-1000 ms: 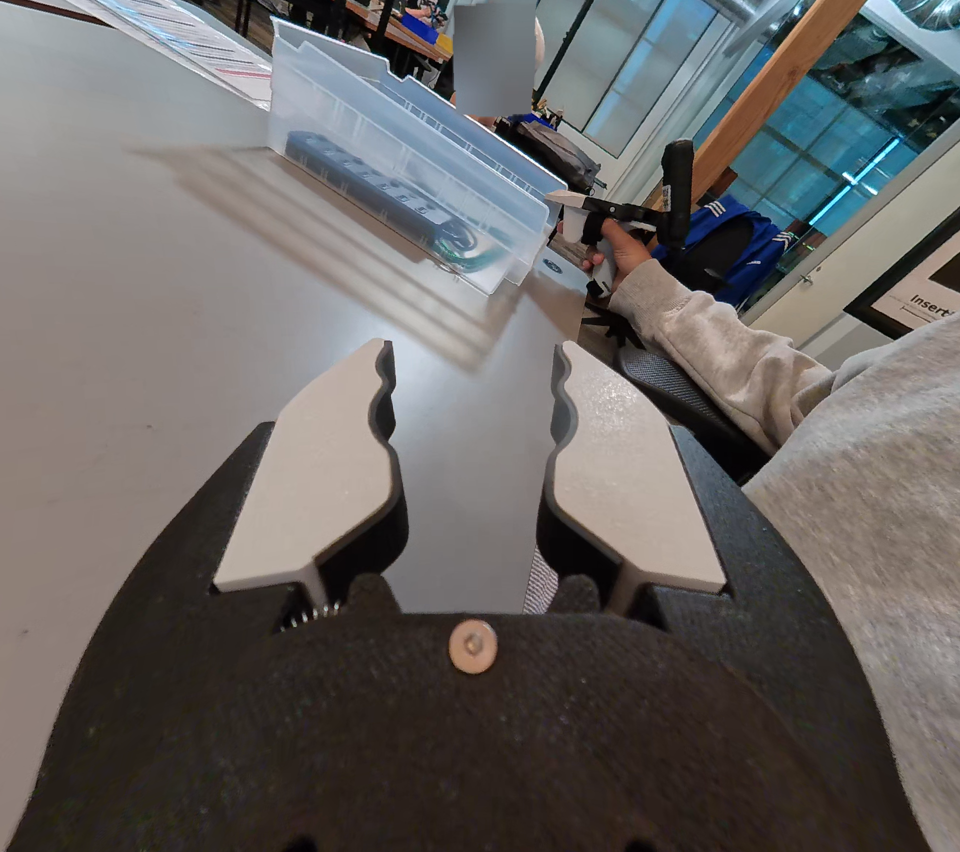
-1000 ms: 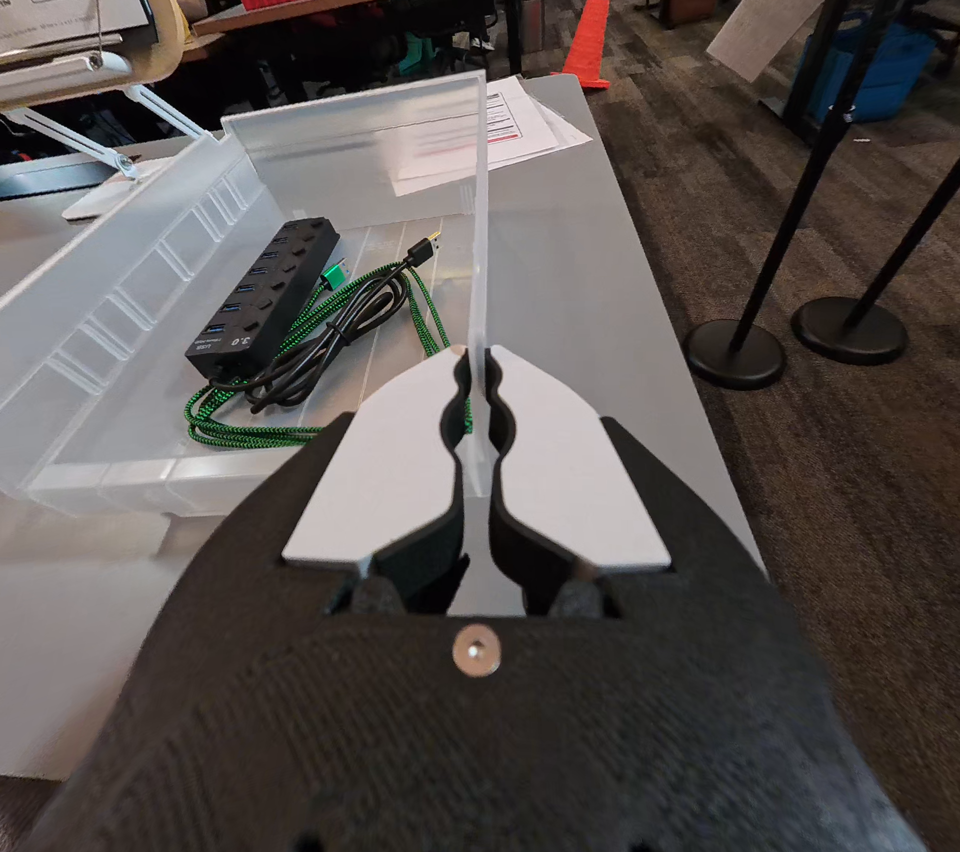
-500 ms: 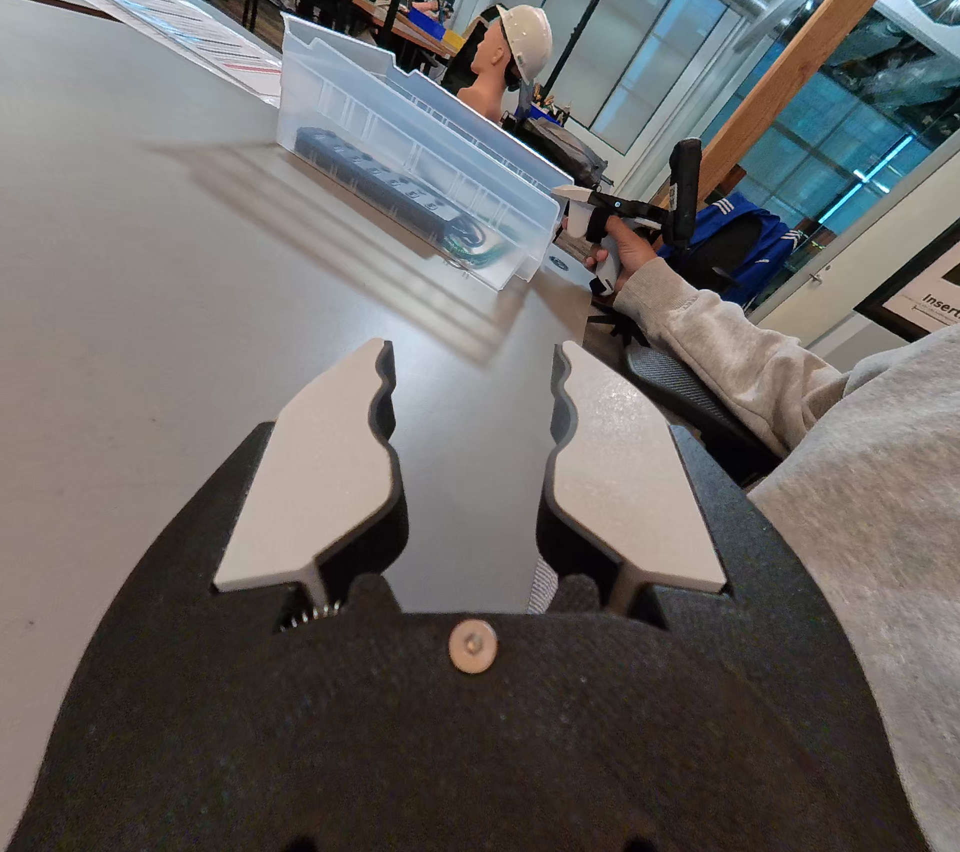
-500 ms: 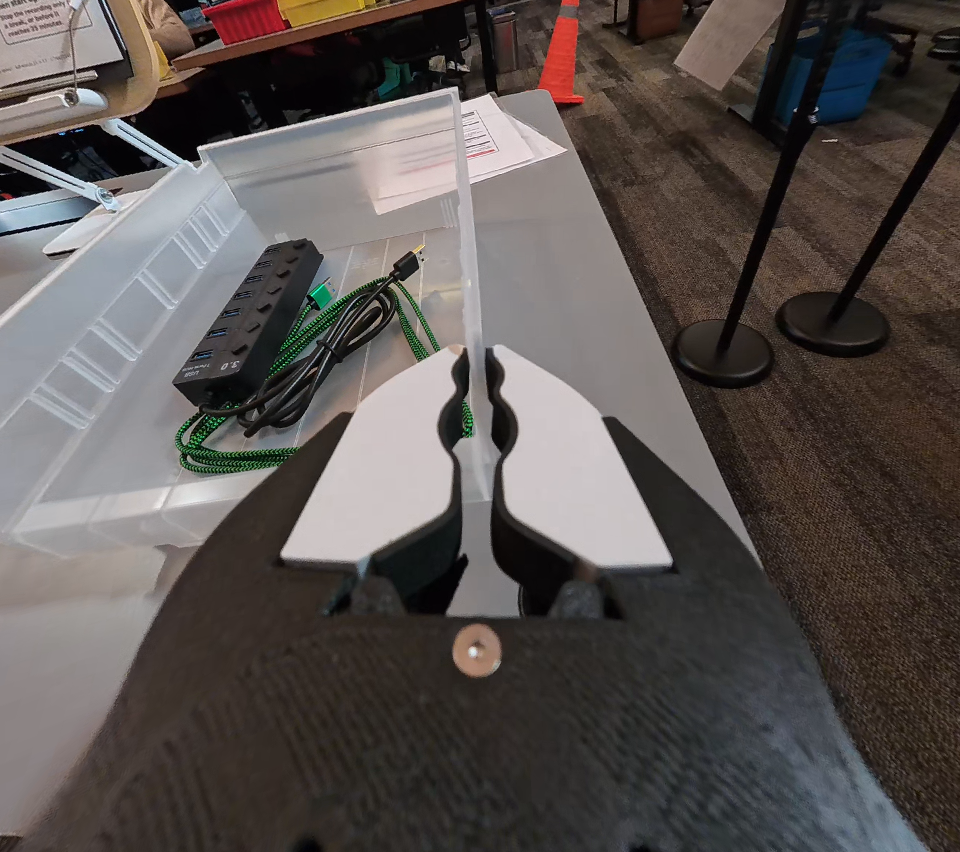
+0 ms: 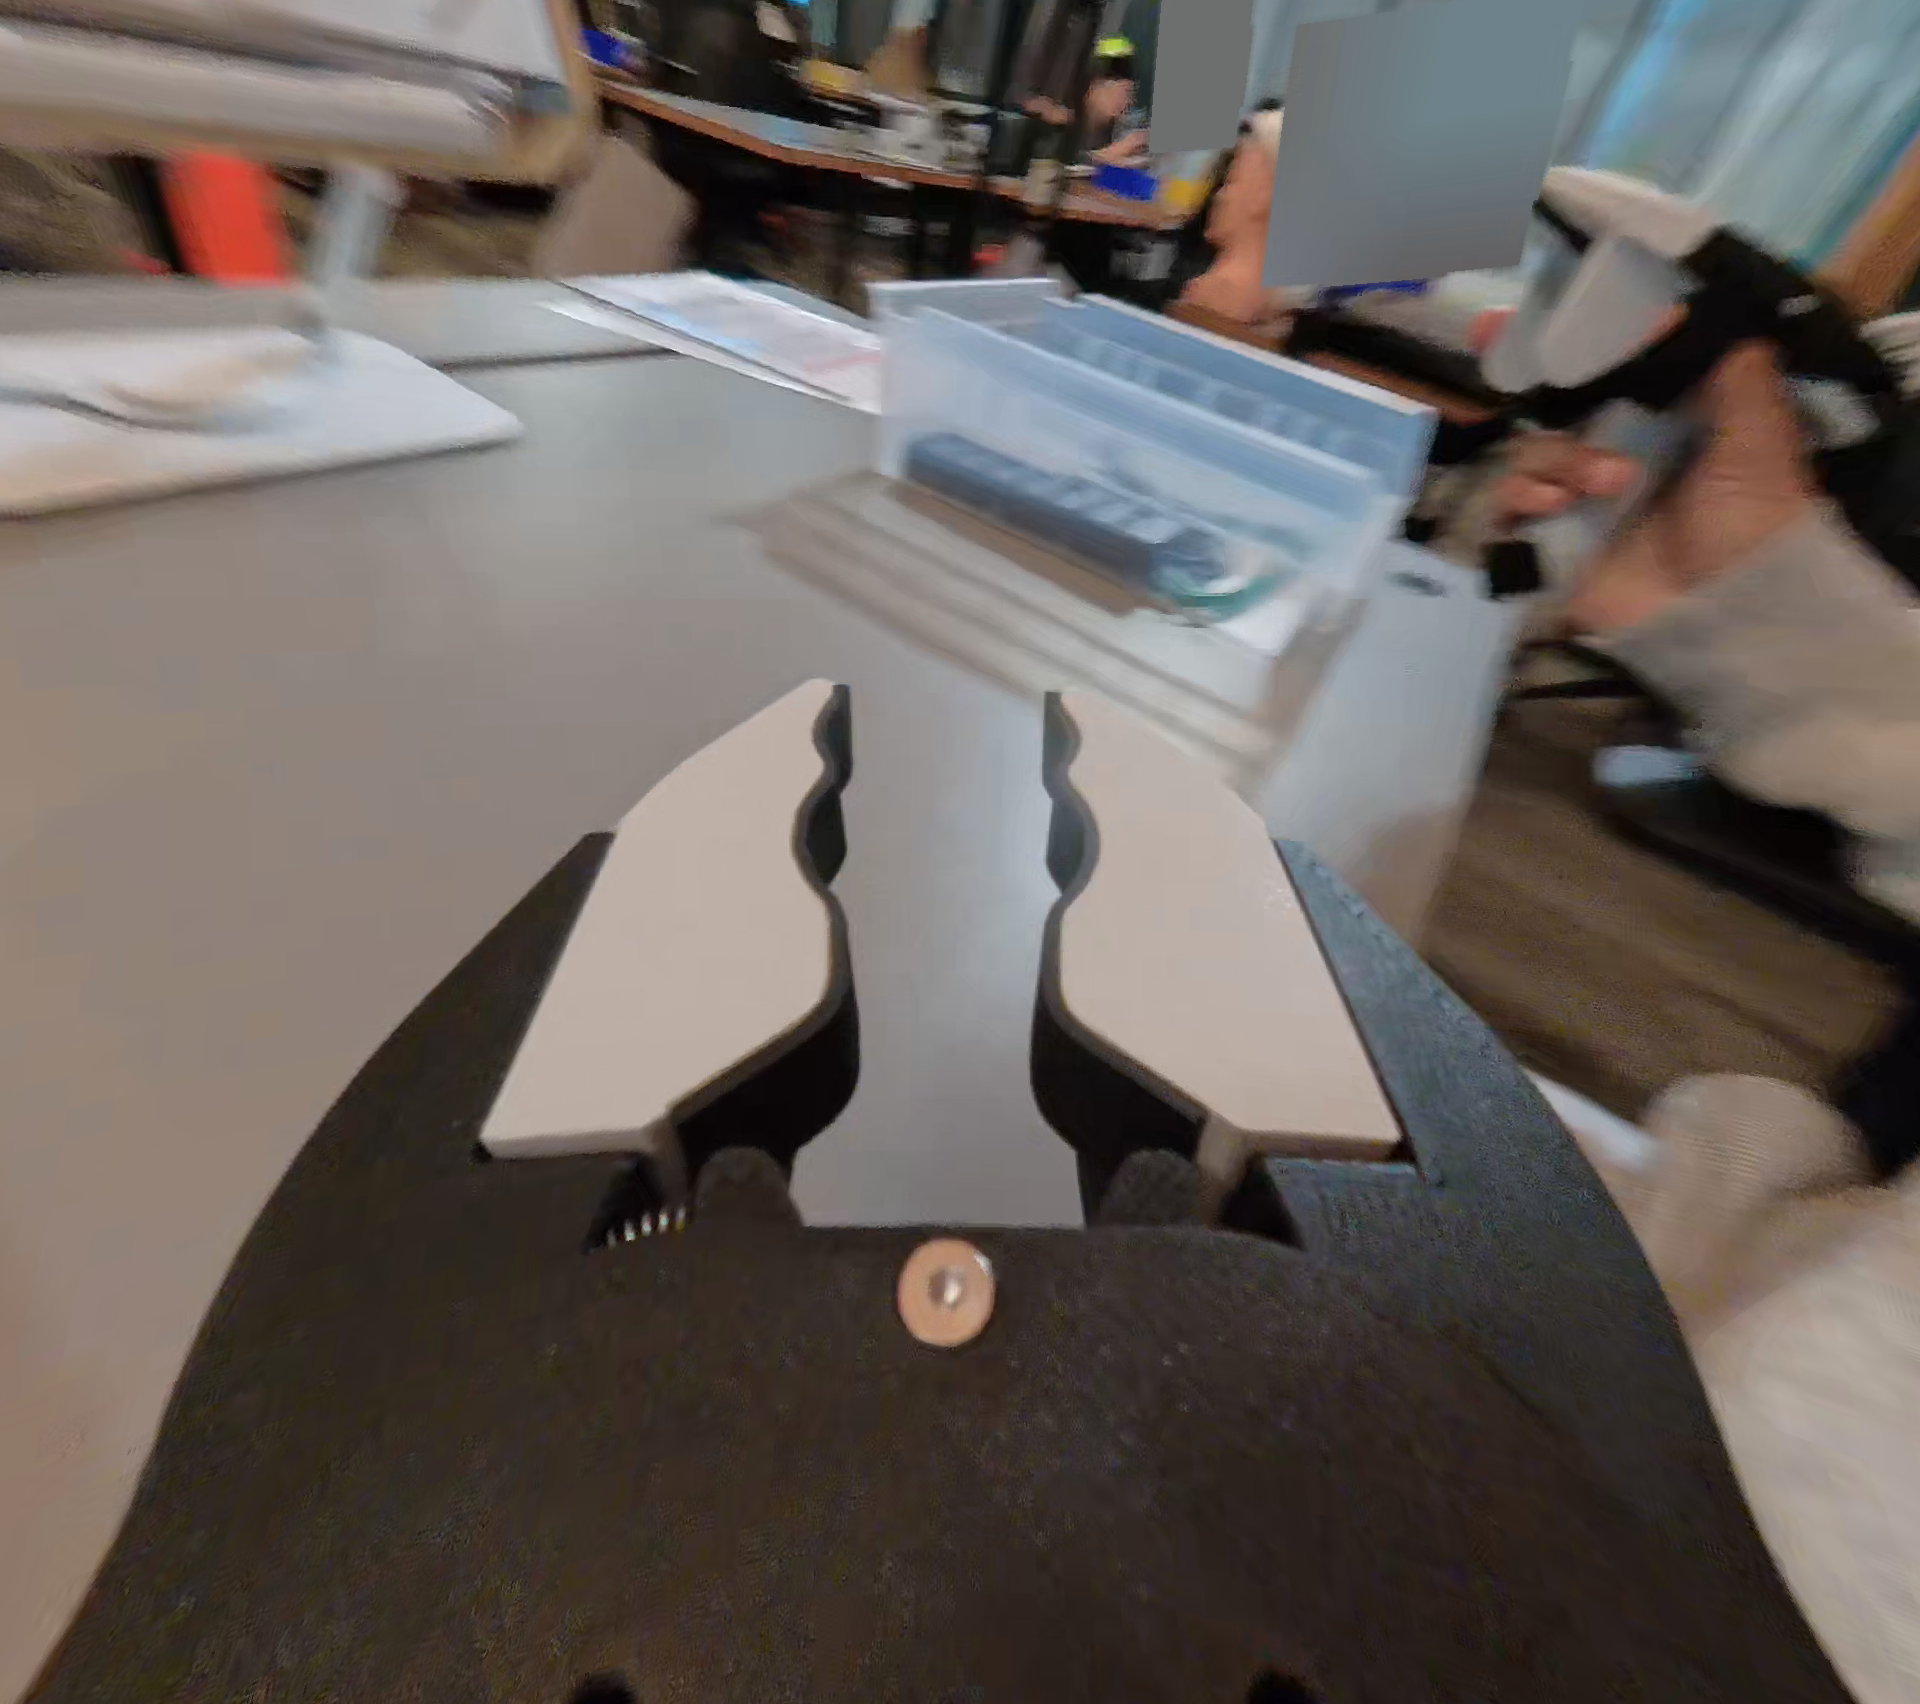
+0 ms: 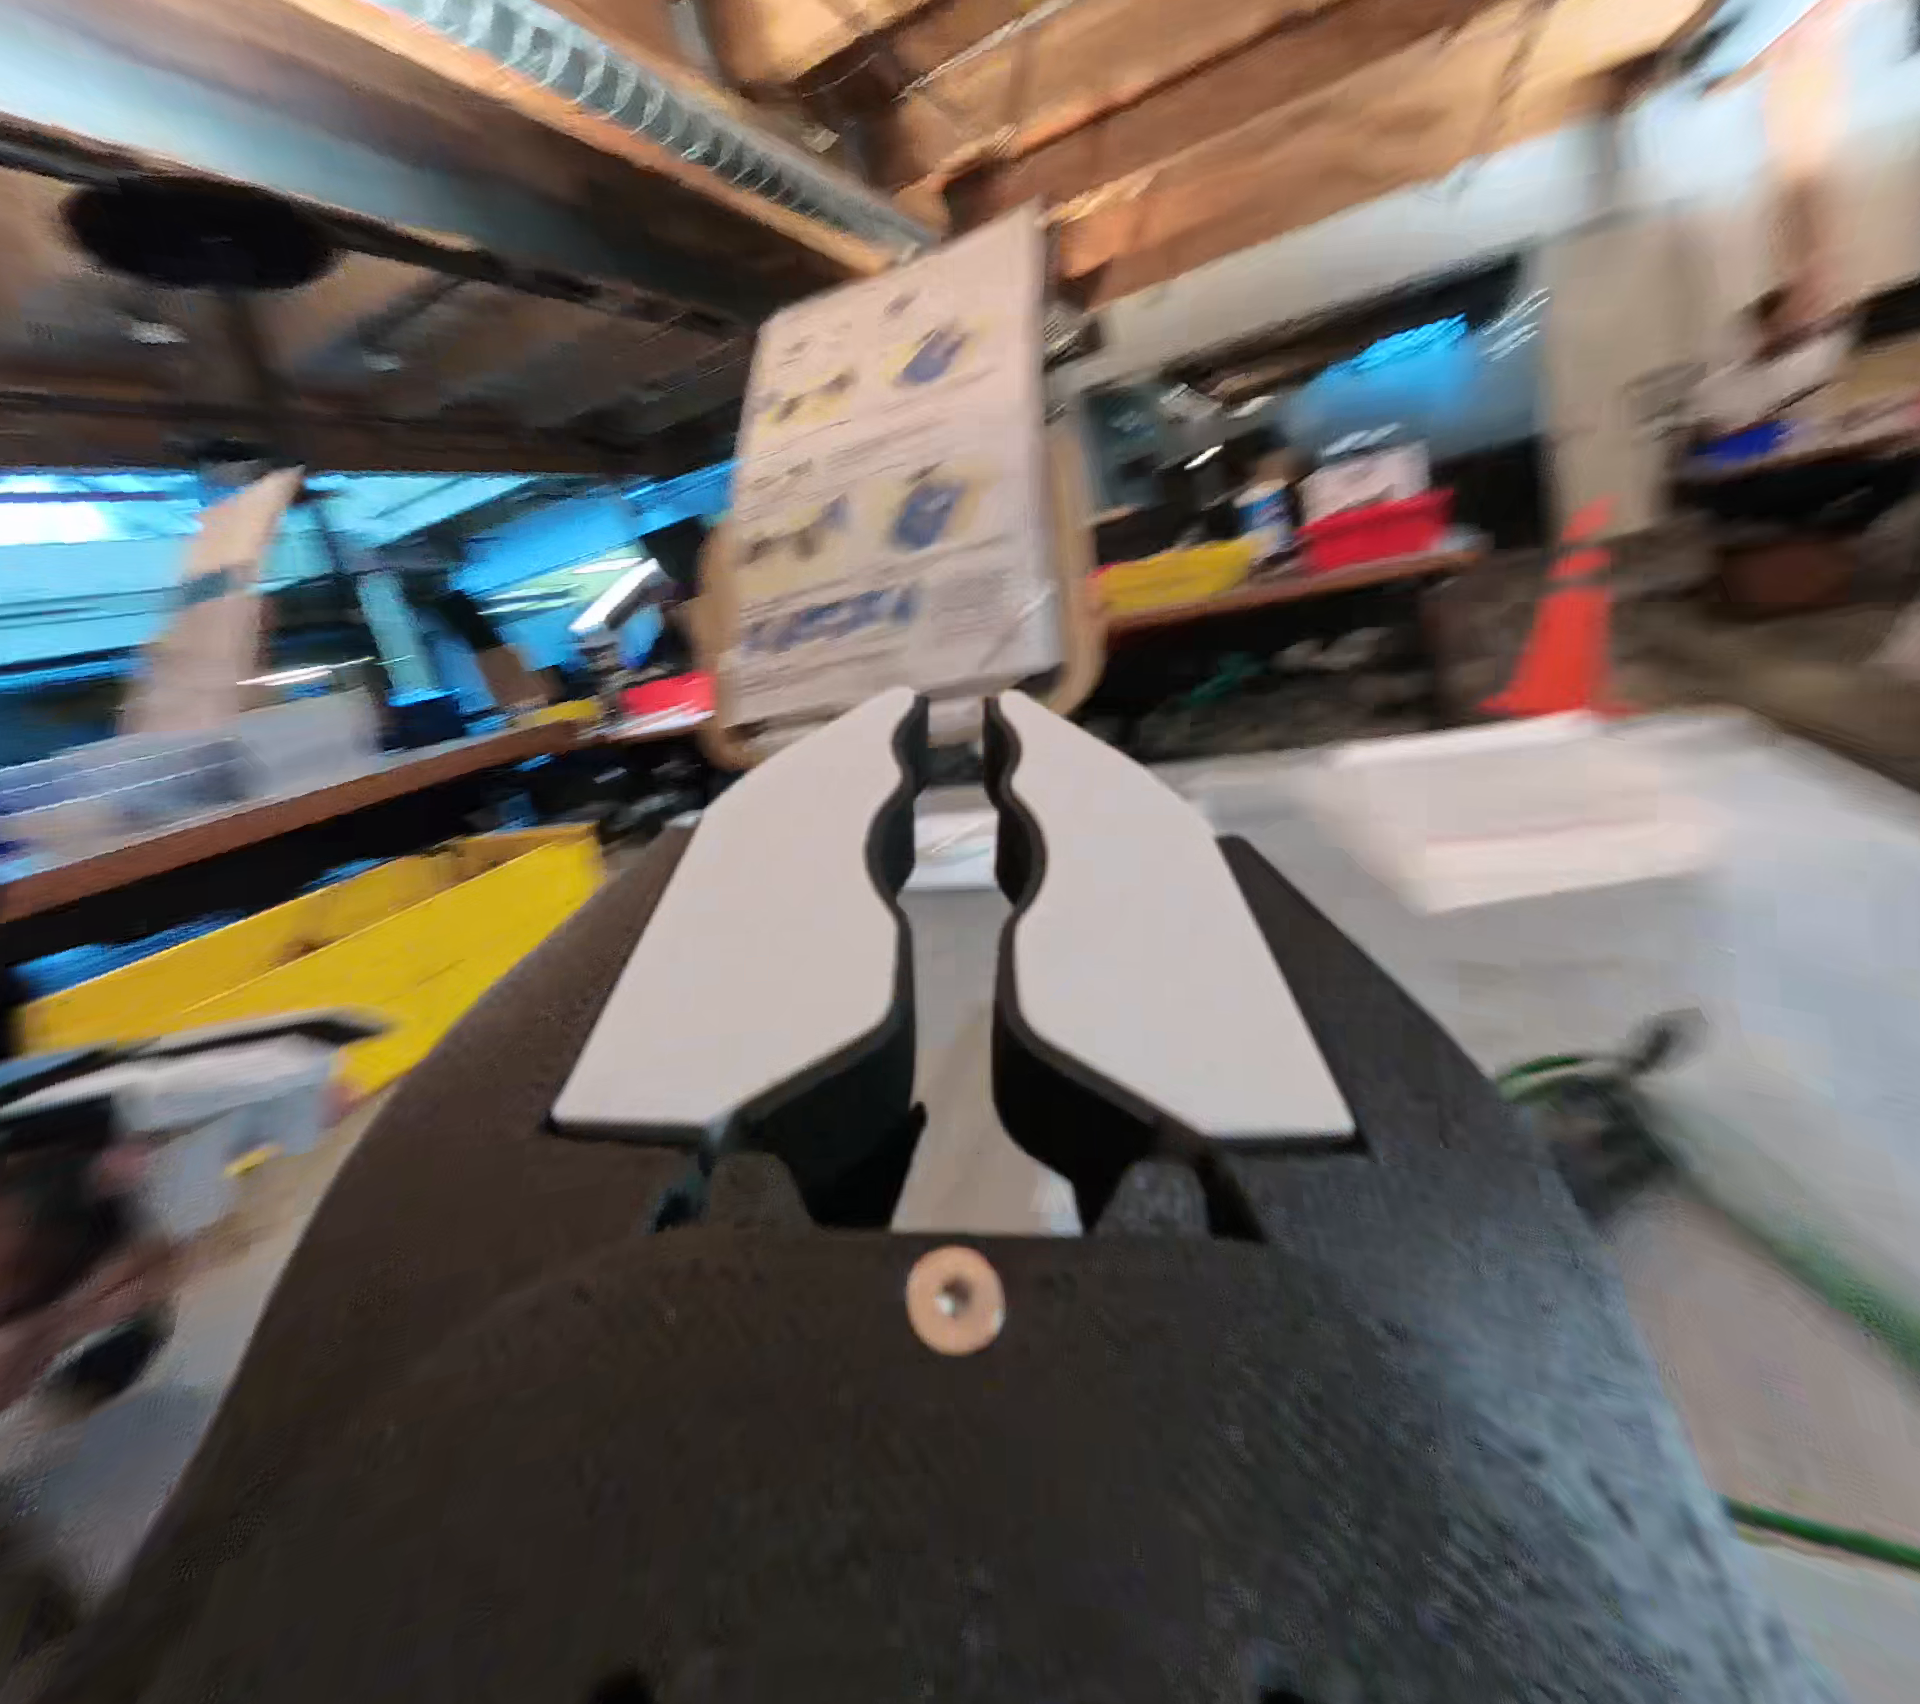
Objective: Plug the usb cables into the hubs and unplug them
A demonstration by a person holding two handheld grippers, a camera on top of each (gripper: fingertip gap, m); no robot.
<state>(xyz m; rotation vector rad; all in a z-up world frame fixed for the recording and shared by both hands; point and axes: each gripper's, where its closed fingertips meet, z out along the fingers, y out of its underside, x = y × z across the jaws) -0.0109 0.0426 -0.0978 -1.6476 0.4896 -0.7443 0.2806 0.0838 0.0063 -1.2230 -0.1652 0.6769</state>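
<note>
In the left wrist view a clear plastic bin (image 5: 1143, 418) stands near the grey table's right edge. It holds a black USB hub (image 5: 1049, 501) and a coiled green cable (image 5: 1216, 589). My left gripper (image 5: 940, 709) is open and empty, low over the table (image 5: 416, 667), well short of the bin. My right gripper (image 5: 1579, 293), held in a hand, is raised to the right of the bin and apart from it. In the blurred right wrist view the right gripper (image 6: 956, 714) points up and away, its jaws slightly apart and empty. A green cable (image 6: 1579, 1083) shows at the right.
A board on a white stand (image 5: 260, 407) stands at the table's far left, and it also shows in the right wrist view (image 6: 894, 511). Papers (image 5: 748, 324) lie behind the bin. Yellow bins (image 6: 343, 937), other tables and an orange cone (image 6: 1558, 615) are beyond.
My right gripper has let go of the bin's wall and swung up and to the left. My left gripper has turned left and risen, and its jaws have closed a little.
</note>
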